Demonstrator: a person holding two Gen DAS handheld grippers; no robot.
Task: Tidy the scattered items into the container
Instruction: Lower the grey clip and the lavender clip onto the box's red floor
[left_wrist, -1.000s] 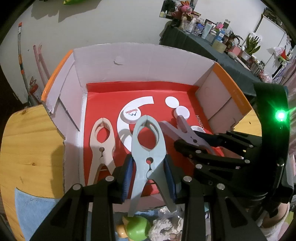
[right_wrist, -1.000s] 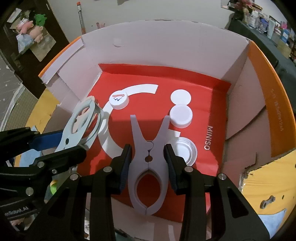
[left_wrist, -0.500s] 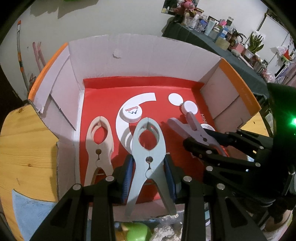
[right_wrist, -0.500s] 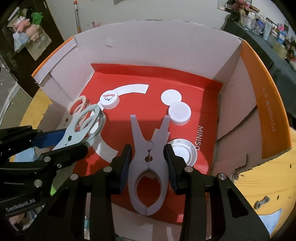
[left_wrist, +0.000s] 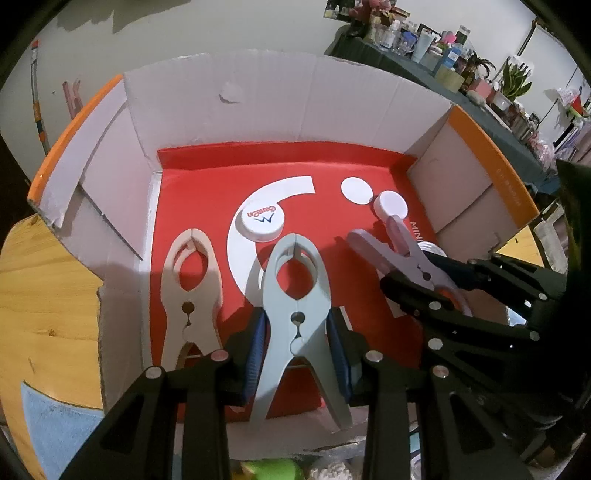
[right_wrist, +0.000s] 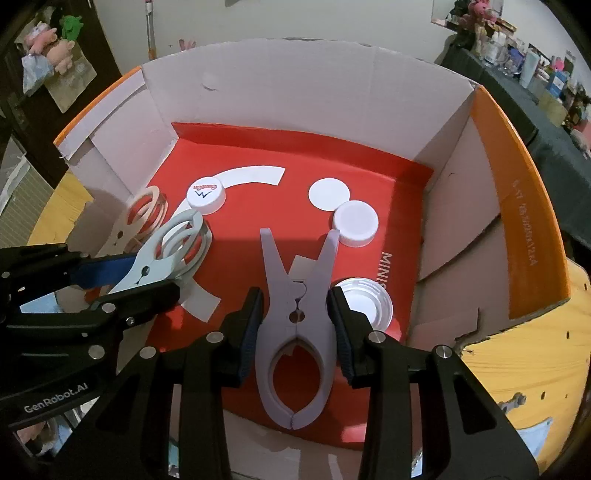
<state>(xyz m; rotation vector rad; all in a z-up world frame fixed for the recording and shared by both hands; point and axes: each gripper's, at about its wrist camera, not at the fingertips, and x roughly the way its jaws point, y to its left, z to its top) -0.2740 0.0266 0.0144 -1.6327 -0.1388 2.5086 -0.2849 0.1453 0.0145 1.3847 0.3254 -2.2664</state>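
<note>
Left wrist view: the left gripper (left_wrist: 297, 345) is closed on a grey-blue clothes peg (left_wrist: 297, 321), blue pads pressing both sides near its pivot. The peg is held over the near part of the red floor of the cardboard box (left_wrist: 303, 103), clamp end pointing toward the far wall. A beige clothes peg (left_wrist: 190, 291) lies flat on the box floor just left of the held peg. A printed white bottle cap (left_wrist: 263, 220) sits beyond the held peg's tip. A plain white cap (left_wrist: 390, 206) sits to the right of the printed cap, near the right wall. The right gripper (left_wrist: 428, 275) enters from the right, holding a lilac clothes peg (left_wrist: 400, 251).

Right wrist view: the right gripper (right_wrist: 295, 317) is closed on the lilac clothes peg (right_wrist: 295, 317), gripping at the pivot; the handle ends point toward the far wall of the cardboard box (right_wrist: 303, 99), over the red floor. An upturned white lid (right_wrist: 365, 301) rests just right of this peg. The left gripper (right_wrist: 147, 275) holds the grey-blue clothes peg (right_wrist: 170, 251) left of it, above the beige clothes peg (right_wrist: 138, 214).
</note>
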